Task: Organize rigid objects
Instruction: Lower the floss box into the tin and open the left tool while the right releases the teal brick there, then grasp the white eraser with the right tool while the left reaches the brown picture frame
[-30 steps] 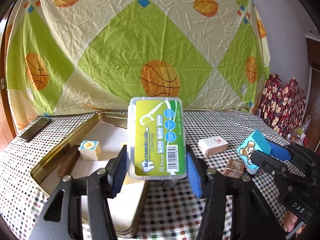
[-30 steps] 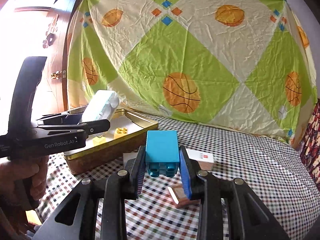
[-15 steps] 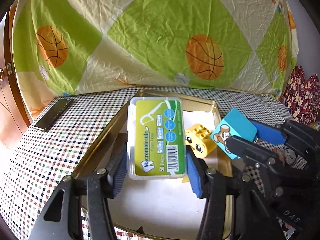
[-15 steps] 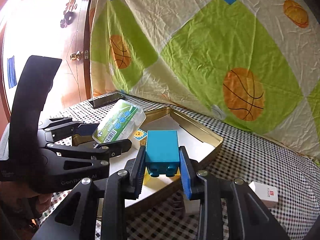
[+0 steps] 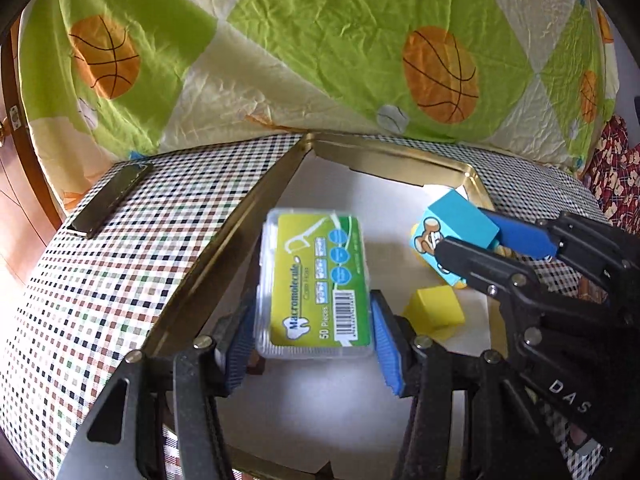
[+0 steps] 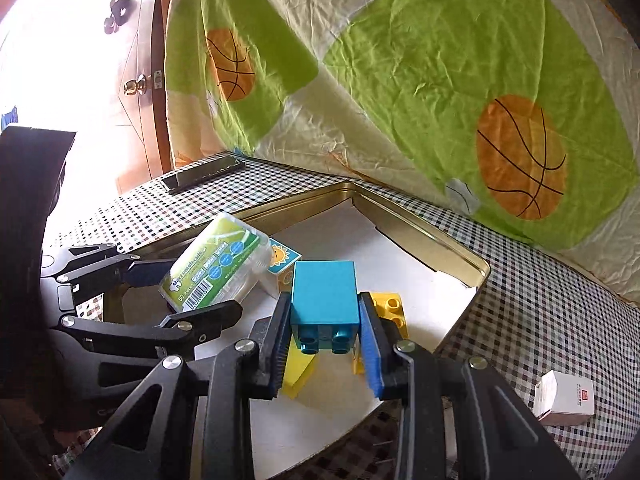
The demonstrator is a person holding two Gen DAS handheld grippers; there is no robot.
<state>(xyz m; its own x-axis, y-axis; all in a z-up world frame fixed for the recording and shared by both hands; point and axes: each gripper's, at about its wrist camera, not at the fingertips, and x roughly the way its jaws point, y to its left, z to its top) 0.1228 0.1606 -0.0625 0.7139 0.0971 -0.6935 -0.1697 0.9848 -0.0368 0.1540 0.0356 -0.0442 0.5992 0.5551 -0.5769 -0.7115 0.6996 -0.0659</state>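
Left wrist view first: the left gripper [image 5: 314, 344] has its jaws clamped on the floss pick box [image 5: 316, 286], holding it label-up over the white floor of the gold tin tray [image 5: 256, 216]. Beside it, the right gripper [image 6: 324, 344] has its jaws pressed on the blue block [image 6: 323, 294] — that one hangs over the tray too, right above a yellow studded block [image 6: 390, 306] and a yellow wedge [image 5: 434, 312] lying inside. A sun-printed cube [image 6: 282, 262] sits just behind the floss box.

Here's the danger, as I read it: both grippers are crowded into the same stretch of tray, close alongside each other. Lower both at once and the black frames could knock together, jolting either grip. Release the blue block where it hangs and it likely lands on the yellow pieces — tipping or bouncing. The smooth floss box may also slide on the tray floor. One small white box [image 6: 566, 400] still waits on the checked table [image 6: 540, 320].
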